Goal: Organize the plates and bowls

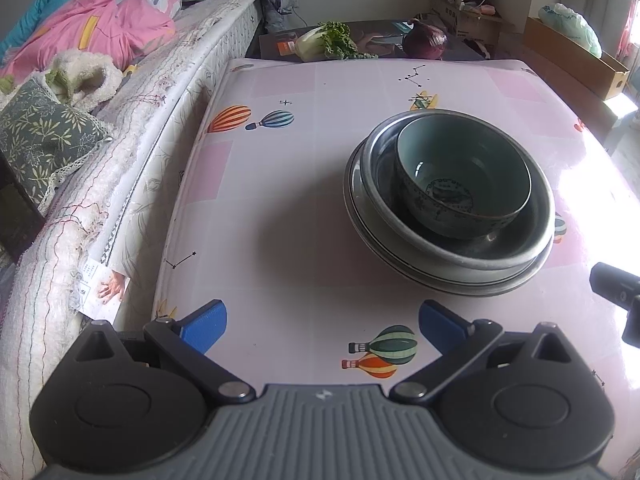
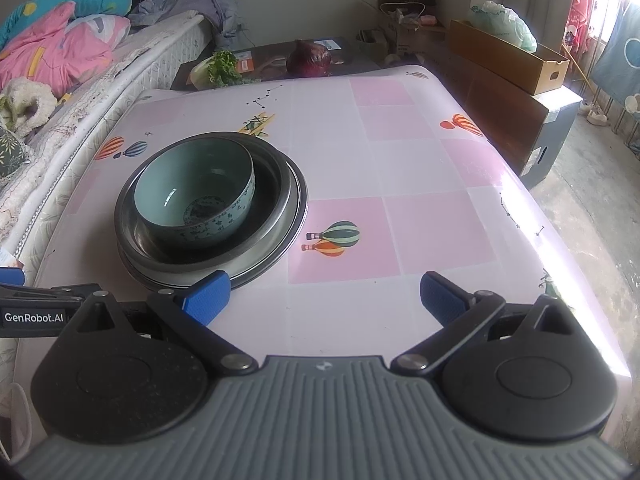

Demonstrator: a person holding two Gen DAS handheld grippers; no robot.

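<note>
A green patterned ceramic bowl (image 1: 464, 180) sits inside a steel bowl (image 1: 516, 248), which rests on stacked steel plates (image 1: 400, 260) on the table. The same stack shows in the right wrist view: ceramic bowl (image 2: 196, 196), steel bowl (image 2: 264, 240), plates (image 2: 298, 208). My left gripper (image 1: 322, 326) is open and empty, near the table's front edge, short of the stack and to its left. My right gripper (image 2: 324, 300) is open and empty, just in front of the stack, its left finger (image 2: 206, 294) close to the plates' rim.
The table (image 2: 400, 184) has a pink balloon-print cloth. A bed (image 1: 120, 128) with bedding runs along its left side. A leafy vegetable (image 1: 328, 40) and a purple cabbage (image 1: 425, 39) lie on a low dark surface behind. Cardboard boxes (image 2: 508, 54) stand at the right.
</note>
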